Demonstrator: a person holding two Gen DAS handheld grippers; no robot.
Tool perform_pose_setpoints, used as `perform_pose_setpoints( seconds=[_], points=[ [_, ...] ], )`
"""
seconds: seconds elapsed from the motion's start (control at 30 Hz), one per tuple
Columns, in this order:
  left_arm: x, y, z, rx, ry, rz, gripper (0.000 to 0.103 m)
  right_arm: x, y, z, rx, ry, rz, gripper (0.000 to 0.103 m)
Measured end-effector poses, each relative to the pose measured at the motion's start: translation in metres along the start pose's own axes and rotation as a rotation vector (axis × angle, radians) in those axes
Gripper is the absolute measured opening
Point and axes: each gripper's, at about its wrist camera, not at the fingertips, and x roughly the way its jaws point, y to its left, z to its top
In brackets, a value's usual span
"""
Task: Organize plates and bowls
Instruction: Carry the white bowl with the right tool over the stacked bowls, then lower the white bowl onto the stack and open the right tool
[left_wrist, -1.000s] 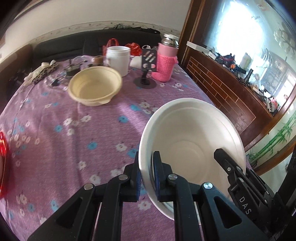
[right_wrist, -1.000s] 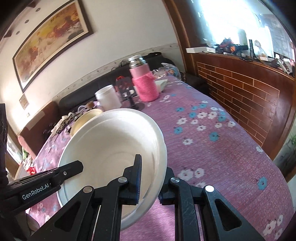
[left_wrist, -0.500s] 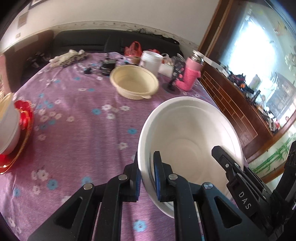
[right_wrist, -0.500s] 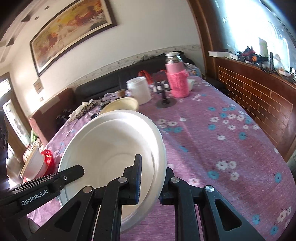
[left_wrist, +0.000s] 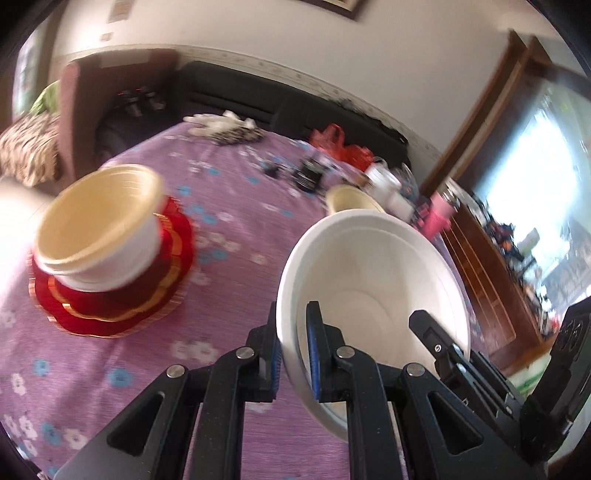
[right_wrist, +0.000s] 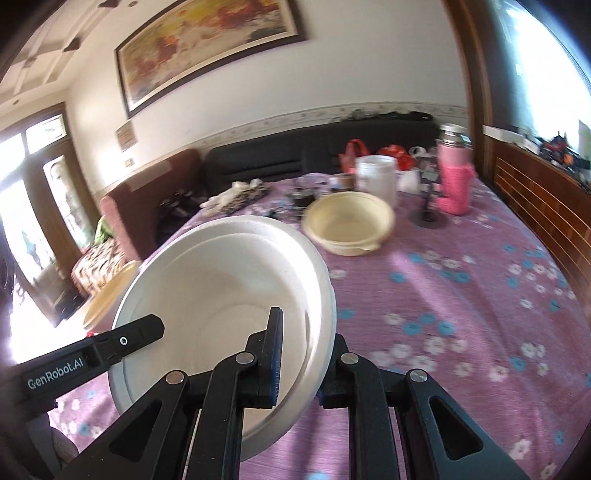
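Observation:
Both grippers hold one large white bowl (left_wrist: 373, 280) above the purple flowered tablecloth. My left gripper (left_wrist: 293, 347) is shut on its left rim; my right gripper (right_wrist: 306, 354) is shut on its right rim, where the bowl (right_wrist: 221, 288) fills the lower left of the right wrist view. A stack of cream and white bowls (left_wrist: 99, 229) stands on a red plate (left_wrist: 110, 310) to the left. A single cream bowl (right_wrist: 349, 227) sits farther back on the table, partly hidden behind the white bowl in the left wrist view (left_wrist: 345, 197).
A white tub (right_wrist: 376, 177), a pink flask (right_wrist: 454, 181), a phone stand (right_wrist: 428, 210), red bags and small clutter stand at the table's far end. A wooden brick-pattern wall (right_wrist: 535, 184) runs along the right. A sofa and armchair (right_wrist: 122, 218) lie beyond the table.
Both grippers have swung left with the white bowl. The stack of bowls on the red plate has come well into the left wrist view, much nearer than before.

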Motion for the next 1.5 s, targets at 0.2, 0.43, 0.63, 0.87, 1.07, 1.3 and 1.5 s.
perform_pose_setpoints(
  seconds=[0.2, 0.43, 0.63, 0.87, 1.07, 1.3, 1.5],
  points=[
    [-0.024, 0.056, 0.017, -0.084, -0.048, 0.060, 0.012, 0.018, 0.060, 0.006, -0.081, 0.015, 0.070, 0.016],
    [-0.058, 0.115, 0.034, -0.145, -0.131, 0.162, 0.012, 0.041, 0.139, 0.016, -0.171, 0.027, 0.147, 0.016],
    [-0.052, 0.151, 0.065, -0.156, -0.158, 0.270, 0.012, 0.077, 0.189, 0.024, -0.226, 0.060, 0.175, 0.016],
    [-0.024, 0.176, 0.087, -0.150, -0.132, 0.333, 0.012, 0.125, 0.213, 0.030, -0.228, 0.120, 0.161, 0.016],
    [-0.009, 0.188, 0.090, -0.158, -0.110, 0.351, 0.012, 0.146, 0.216, 0.027, -0.217, 0.158, 0.163, 0.016],
    [0.000, 0.195, 0.086, -0.175, -0.098, 0.370, 0.017, 0.156, 0.219, 0.021, -0.231, 0.173, 0.165, 0.016],
    [-0.012, 0.190, 0.082, -0.161, -0.146, 0.393, 0.055, 0.152, 0.227, 0.018, -0.269, 0.145, 0.162, 0.016]
  ],
)
